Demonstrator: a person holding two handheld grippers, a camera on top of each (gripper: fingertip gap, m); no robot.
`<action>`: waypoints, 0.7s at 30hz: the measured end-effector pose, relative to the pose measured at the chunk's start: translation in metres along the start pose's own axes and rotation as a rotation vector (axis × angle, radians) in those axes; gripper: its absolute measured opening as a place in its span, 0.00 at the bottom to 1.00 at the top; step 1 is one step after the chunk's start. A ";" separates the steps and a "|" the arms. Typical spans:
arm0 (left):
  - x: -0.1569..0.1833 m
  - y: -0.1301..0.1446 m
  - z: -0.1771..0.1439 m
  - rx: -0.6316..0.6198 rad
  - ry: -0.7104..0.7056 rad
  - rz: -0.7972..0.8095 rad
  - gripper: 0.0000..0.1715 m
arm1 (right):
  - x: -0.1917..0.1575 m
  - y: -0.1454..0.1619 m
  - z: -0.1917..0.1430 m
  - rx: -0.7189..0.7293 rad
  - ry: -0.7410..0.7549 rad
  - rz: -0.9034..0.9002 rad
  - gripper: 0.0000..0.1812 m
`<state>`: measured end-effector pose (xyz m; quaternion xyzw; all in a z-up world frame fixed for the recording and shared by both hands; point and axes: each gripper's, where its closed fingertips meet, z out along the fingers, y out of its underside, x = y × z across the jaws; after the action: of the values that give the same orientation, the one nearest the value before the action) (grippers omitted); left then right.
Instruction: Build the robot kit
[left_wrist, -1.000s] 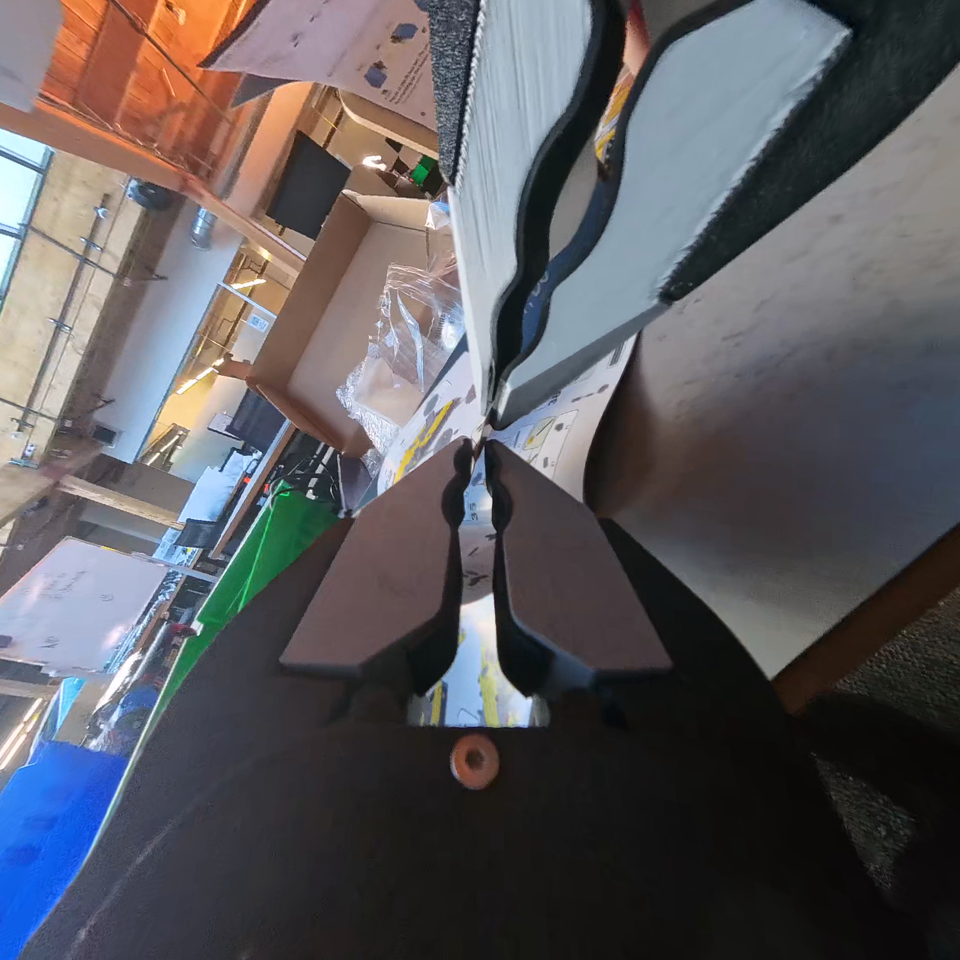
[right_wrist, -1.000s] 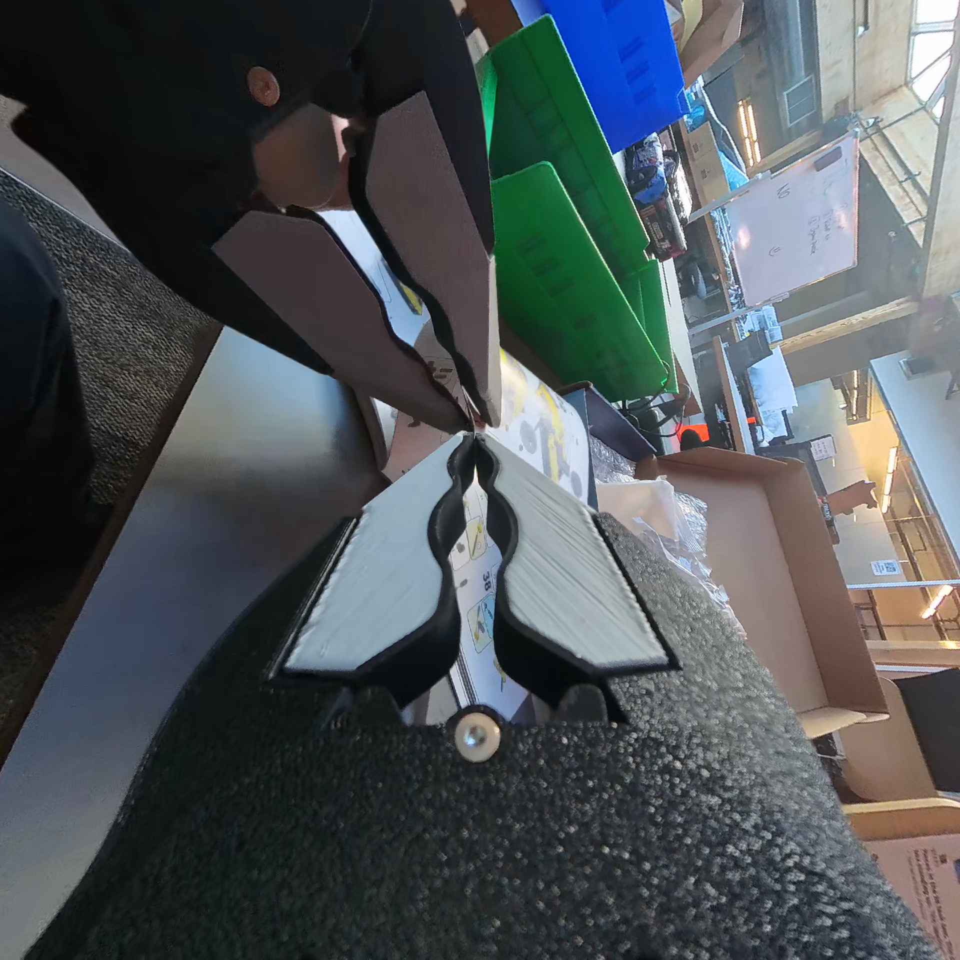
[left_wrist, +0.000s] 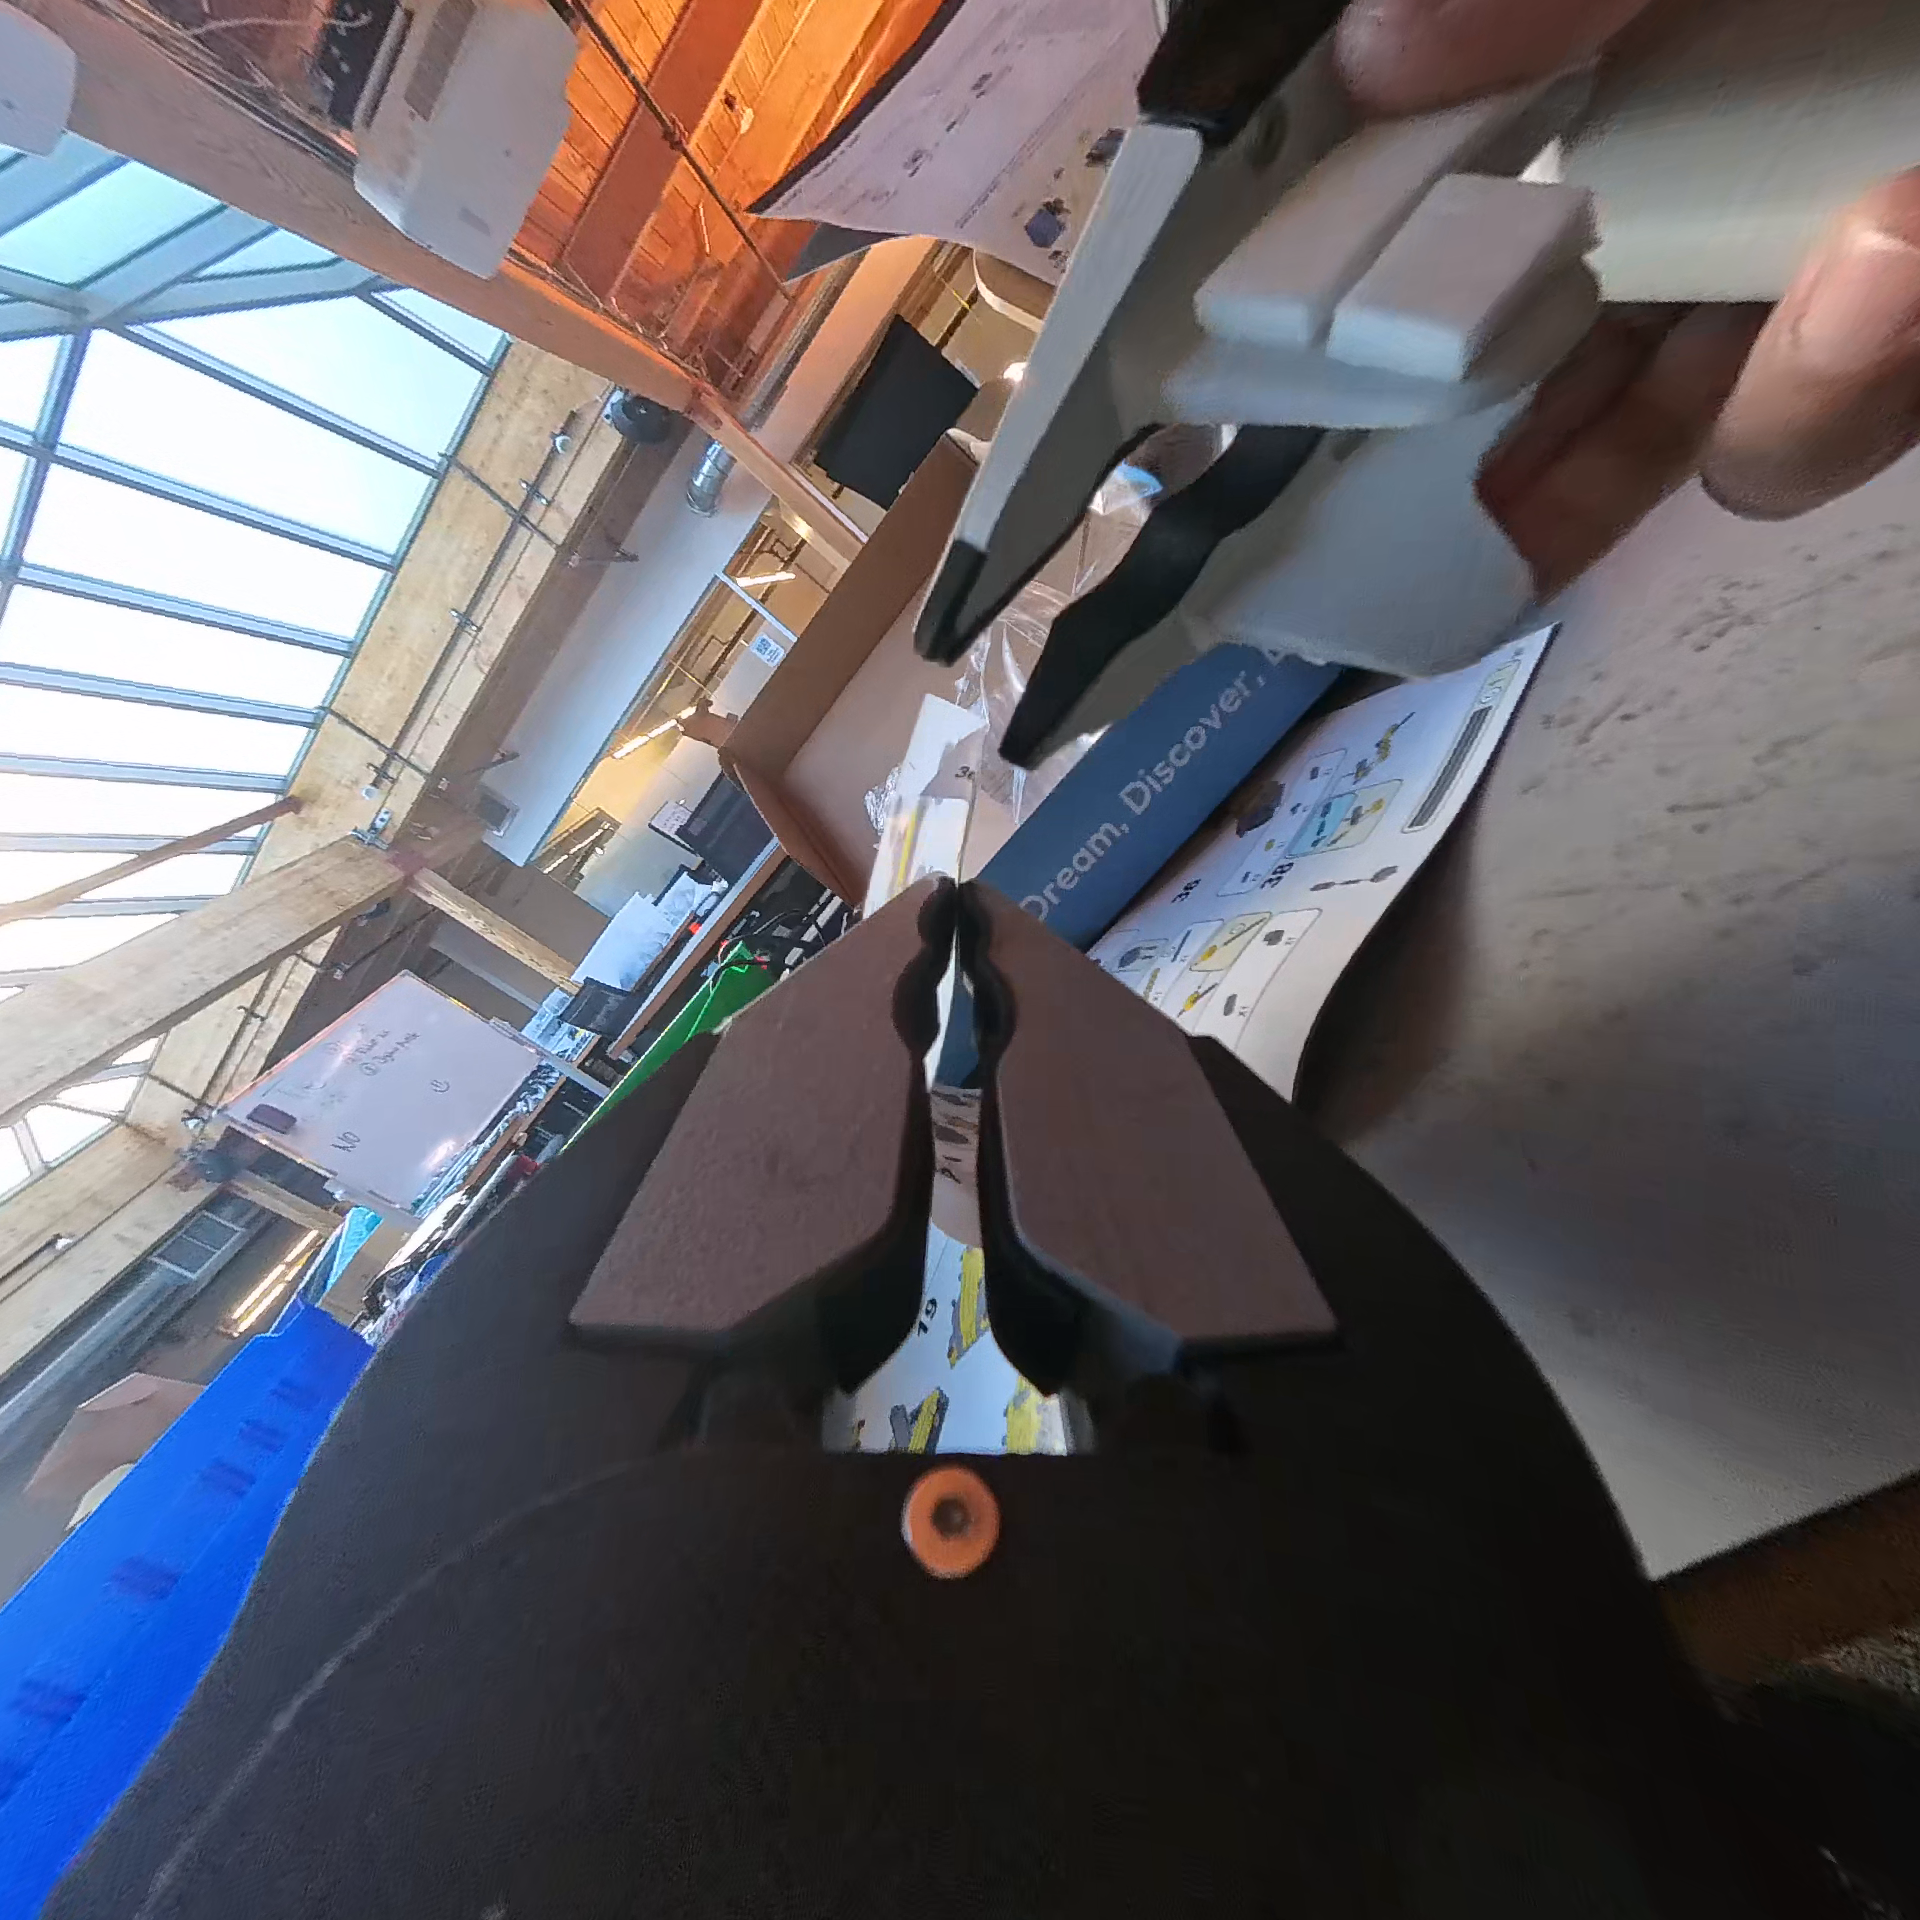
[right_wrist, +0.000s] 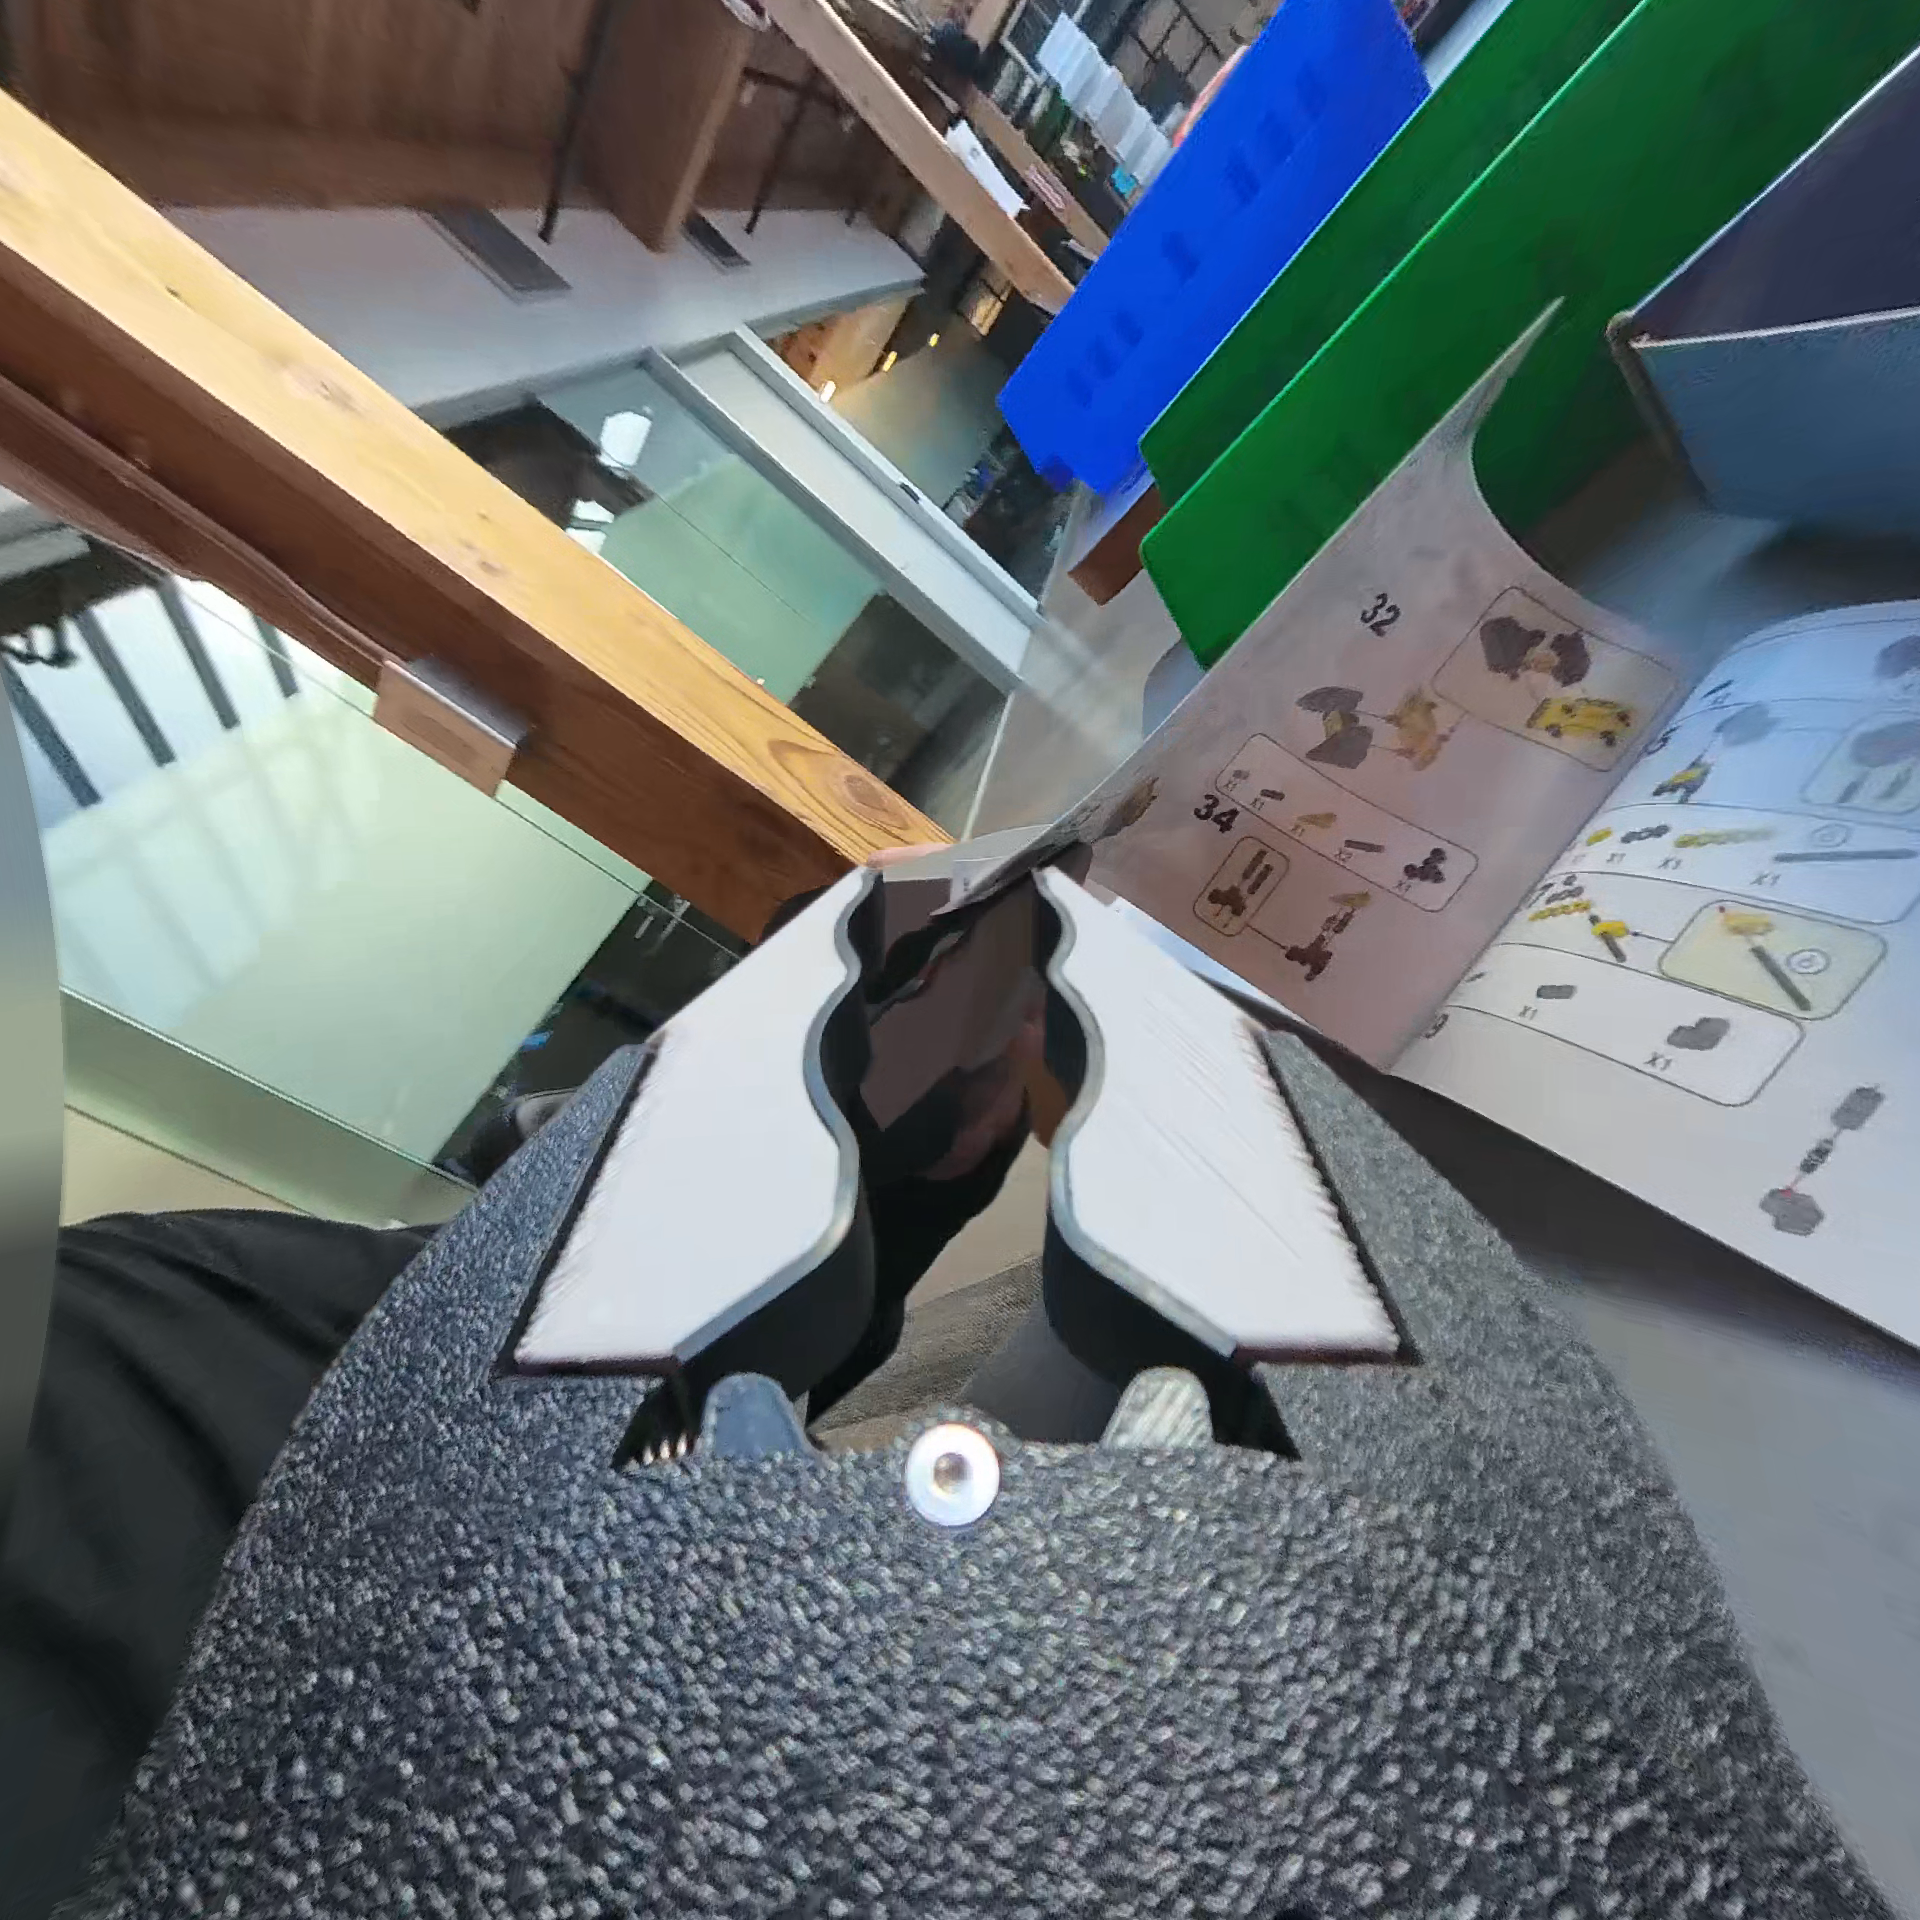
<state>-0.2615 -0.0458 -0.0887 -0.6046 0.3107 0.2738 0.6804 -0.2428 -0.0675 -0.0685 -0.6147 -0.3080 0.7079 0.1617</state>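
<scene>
My left gripper (left_wrist: 951, 899) has brown fingers and is shut on the edge of a thin page of an illustrated instruction booklet (left_wrist: 1299, 862) that lies open on the grey table (left_wrist: 1662, 935). My right gripper (right_wrist: 956, 878) has white fingers and is open. The corner of the lifted, curved page (right_wrist: 1351, 675) sits at its fingertips, loose between them. In the left wrist view the right gripper (left_wrist: 982, 696) hangs above the booklet, held by a hand (left_wrist: 1818, 312), its black-tipped fingers apart. The open booklet (right_wrist: 1610, 987) lies to the right of my right gripper.
A blue box (left_wrist: 1143, 769) lies beside the booklet and also shows in the right wrist view (right_wrist: 1787, 416). Green bins (right_wrist: 1455, 312) and a blue bin (right_wrist: 1216, 239) stand behind it. An open cardboard box (left_wrist: 831, 675) with clear plastic wrap stands farther off. The table edge runs along the right.
My right gripper has opened, let go of the page and pulled away from the left gripper. My left gripper stays shut on the page, which now stands lifted and curved.
</scene>
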 end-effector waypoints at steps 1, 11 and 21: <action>0.001 0.000 0.000 0.002 0.004 0.006 0.00 | 0.000 0.001 0.001 -0.003 -0.009 0.010 0.15; -0.001 0.002 0.001 -0.001 0.001 -0.013 0.00 | 0.003 0.006 0.008 -0.021 -0.032 -0.003 0.00; 0.025 -0.017 -0.006 0.103 0.357 -0.427 0.20 | 0.014 -0.001 0.003 -0.045 0.123 -0.227 0.00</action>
<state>-0.2329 -0.0536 -0.0973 -0.6596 0.3049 -0.0029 0.6871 -0.2488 -0.0595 -0.0784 -0.6217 -0.3807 0.6389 0.2457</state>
